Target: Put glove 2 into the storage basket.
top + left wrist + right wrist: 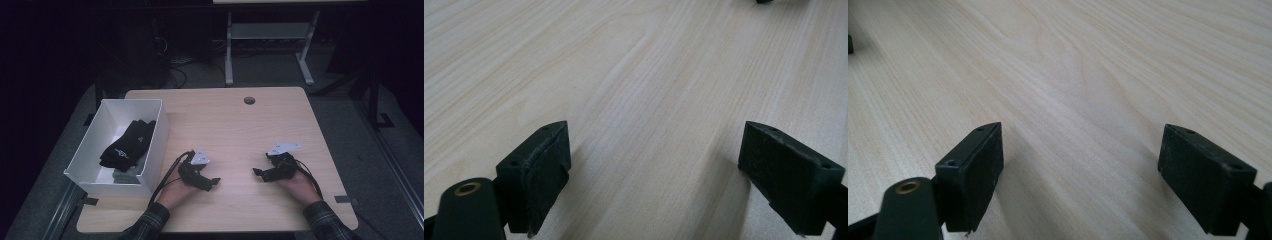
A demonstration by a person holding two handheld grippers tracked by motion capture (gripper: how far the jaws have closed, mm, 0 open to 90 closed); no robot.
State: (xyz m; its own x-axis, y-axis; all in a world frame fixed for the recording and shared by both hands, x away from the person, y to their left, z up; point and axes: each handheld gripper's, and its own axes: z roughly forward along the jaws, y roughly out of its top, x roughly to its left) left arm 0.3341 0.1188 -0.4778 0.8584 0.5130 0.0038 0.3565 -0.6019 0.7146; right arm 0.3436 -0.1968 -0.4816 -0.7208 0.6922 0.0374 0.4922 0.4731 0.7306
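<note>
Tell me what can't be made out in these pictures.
- High view: what the black fabric item in the white box is; too small and dark.
- High view: the grey thing under it, mostly covered.
- High view: the room beyond the table, lost in darkness.
- Left tool view: the dark object cut by the top edge.

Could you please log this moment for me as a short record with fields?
surface: light wooden table with a round hole near its far edge
box: white open box at the table's left edge
box contents: black fabric item; kind unclear
left gripper: open, holding nothing, low over the table
right gripper: open, holding nothing, low over the table
facing: the two grippers point toward each other
between grippers: bare wood
</note>
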